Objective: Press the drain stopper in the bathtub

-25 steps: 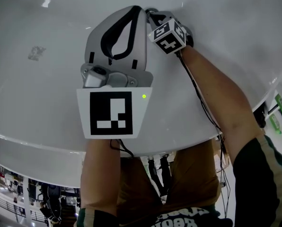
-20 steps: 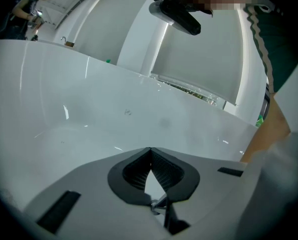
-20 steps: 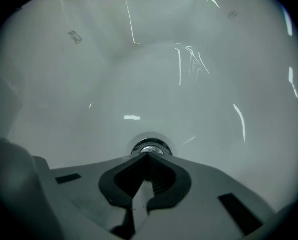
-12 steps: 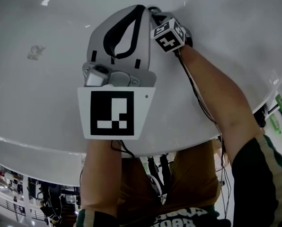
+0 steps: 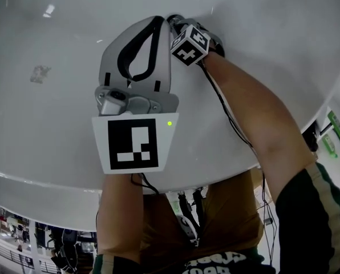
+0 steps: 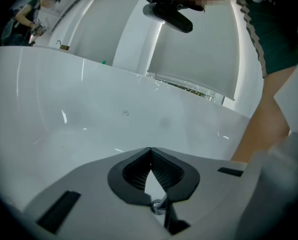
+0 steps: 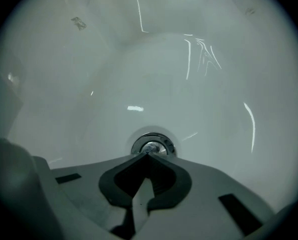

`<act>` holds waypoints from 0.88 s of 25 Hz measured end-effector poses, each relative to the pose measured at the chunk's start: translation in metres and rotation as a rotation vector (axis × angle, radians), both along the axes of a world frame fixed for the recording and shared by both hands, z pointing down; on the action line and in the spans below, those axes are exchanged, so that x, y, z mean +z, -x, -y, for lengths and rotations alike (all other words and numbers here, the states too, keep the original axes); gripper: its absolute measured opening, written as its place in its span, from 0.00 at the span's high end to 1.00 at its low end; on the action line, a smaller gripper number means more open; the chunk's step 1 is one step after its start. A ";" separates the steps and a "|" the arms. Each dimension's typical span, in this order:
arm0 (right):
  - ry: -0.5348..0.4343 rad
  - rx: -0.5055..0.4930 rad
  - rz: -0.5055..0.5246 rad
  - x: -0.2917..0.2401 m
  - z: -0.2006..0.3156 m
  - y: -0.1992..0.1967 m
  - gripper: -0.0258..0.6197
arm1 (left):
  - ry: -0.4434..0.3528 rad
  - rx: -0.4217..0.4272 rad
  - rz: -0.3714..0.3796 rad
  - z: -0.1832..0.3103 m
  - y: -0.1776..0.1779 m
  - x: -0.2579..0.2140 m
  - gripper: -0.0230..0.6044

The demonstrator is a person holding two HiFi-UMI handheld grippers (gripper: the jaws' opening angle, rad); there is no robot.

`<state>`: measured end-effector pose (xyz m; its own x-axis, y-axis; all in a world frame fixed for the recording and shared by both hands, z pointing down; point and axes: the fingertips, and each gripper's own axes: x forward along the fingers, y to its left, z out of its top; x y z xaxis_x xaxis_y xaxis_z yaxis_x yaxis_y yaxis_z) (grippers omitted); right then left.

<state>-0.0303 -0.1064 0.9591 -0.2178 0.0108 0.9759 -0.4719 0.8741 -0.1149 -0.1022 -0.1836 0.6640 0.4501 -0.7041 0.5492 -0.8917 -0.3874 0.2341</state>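
Observation:
The chrome drain stopper (image 7: 152,145) sits in the floor of the white bathtub (image 7: 199,109). My right gripper (image 7: 146,154) is shut, and its tips rest at the stopper's near edge; whether they press on it I cannot tell. In the head view the right gripper's marker cube (image 5: 189,42) reaches deep into the tub and the stopper is hidden. My left gripper (image 6: 150,149) is shut on nothing and hangs over the tub wall (image 6: 114,114). Its grey body (image 5: 138,61) fills the middle of the head view, beside the right one.
The tub's rim (image 5: 44,176) curves across the lower head view, with the person's legs and the floor below it. A green bottle (image 5: 335,129) stands at the right edge. The person's forearm (image 6: 269,119) shows at the right of the left gripper view.
Both grippers have shifted slightly up and left in the head view, the right one a little farther into the tub. Both stay shut.

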 end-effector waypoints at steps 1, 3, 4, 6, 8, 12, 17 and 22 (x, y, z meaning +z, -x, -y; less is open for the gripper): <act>0.003 -0.011 -0.008 0.001 -0.001 0.001 0.94 | 0.000 -0.002 0.002 0.000 0.001 0.000 0.95; 0.001 -0.027 -0.008 0.002 -0.002 0.001 0.94 | 0.000 -0.008 0.000 0.001 0.002 0.000 0.95; -0.002 -0.027 -0.002 0.002 -0.003 0.000 0.94 | 0.002 -0.011 -0.003 0.001 0.002 0.000 0.95; -0.010 -0.006 0.009 0.001 -0.003 -0.001 0.94 | 0.004 -0.008 -0.005 0.001 0.000 -0.002 0.95; -0.016 0.048 0.021 0.001 -0.002 -0.002 0.94 | -0.001 0.004 0.001 0.002 -0.002 -0.002 0.95; -0.023 0.123 0.030 0.000 0.000 -0.001 0.94 | -0.007 0.018 0.001 0.002 -0.004 -0.003 0.95; -0.021 0.122 0.040 0.001 -0.001 0.000 0.94 | -0.017 0.017 0.004 0.003 -0.002 -0.006 0.95; 0.003 0.080 0.052 -0.009 -0.002 -0.002 0.94 | -0.016 0.004 -0.011 0.003 -0.002 -0.008 0.95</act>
<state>-0.0285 -0.1043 0.9498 -0.2687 -0.0054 0.9632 -0.5335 0.8335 -0.1441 -0.1005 -0.1871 0.6560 0.4588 -0.7107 0.5333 -0.8876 -0.3946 0.2377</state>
